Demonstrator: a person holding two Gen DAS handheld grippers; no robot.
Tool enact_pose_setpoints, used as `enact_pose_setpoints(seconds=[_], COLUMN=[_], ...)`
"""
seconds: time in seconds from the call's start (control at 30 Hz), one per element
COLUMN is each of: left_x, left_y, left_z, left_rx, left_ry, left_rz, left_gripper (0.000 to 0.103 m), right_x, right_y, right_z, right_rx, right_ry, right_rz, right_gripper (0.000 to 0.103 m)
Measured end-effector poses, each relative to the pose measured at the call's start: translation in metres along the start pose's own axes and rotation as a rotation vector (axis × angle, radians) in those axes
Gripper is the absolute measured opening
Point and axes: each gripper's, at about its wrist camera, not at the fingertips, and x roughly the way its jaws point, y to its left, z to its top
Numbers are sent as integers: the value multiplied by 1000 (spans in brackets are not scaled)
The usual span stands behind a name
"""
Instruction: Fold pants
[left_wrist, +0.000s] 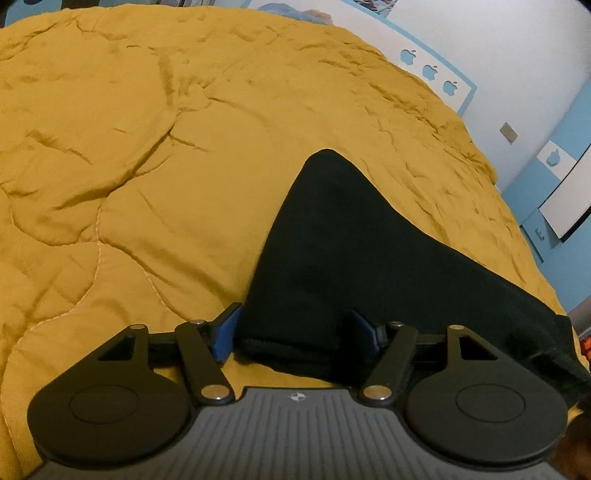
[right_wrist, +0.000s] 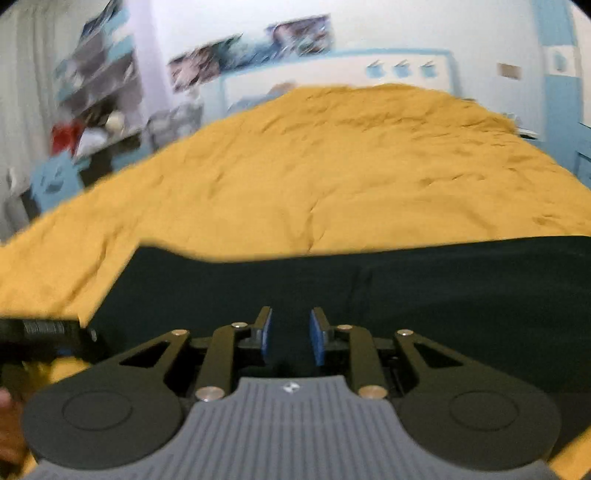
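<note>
Yellow quilt (left_wrist: 147, 166) bears black pants (left_wrist: 332, 240); shelves (right_wrist: 96, 74) blurred.

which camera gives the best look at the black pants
The left wrist view: the pants are sharp there, with one pointed end lying on the yellow quilt. The right wrist view shows only a blurred dark band.

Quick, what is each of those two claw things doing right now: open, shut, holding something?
Left gripper: open wide, a fold of the black pants between its fingers, not pinched.
Right gripper: open a little above the pants, gripping nothing.
</note>
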Motion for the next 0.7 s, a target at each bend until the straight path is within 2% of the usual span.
enact_pose_setpoints(seconds=[0.03, 0.13, 0.23, 0.3, 0.43, 0.5, 0.57, 0.7], left_x=[-1, -2, -2, -2, -2, -3, -3, -4], left_y=[0, 0, 2, 0, -2, -3, -4, -5], left_z=[-1, -3, -7, -9, -12, -13, -13, -14], left_rx=[1, 2, 3, 9, 22, 24, 23, 23], left_ry=[1, -6, -19, -28, -34, -35, -37, -39], left_rz=[-1, -3, -8, -7, -1, 1, 3, 4], left_gripper=[77, 77, 78, 79, 81, 81, 81, 81], right_x=[6, -18, -54, -80, -124, -140, -155, -167], right_y=[-3, -17, -48, -74, -143, -183, -227, -295], right_z=[-4, 0, 2, -3, -17, -28, -38, -61], right_rx=[2, 80, 163, 203, 276, 356, 491, 788], right_ry=[38, -35, -110, -135, -147, -139, -143, -175], right_rz=[-10, 19, 29, -7, -146, -207, -243, -241], right_gripper=[21, 23, 26, 28, 30, 30, 32, 41])
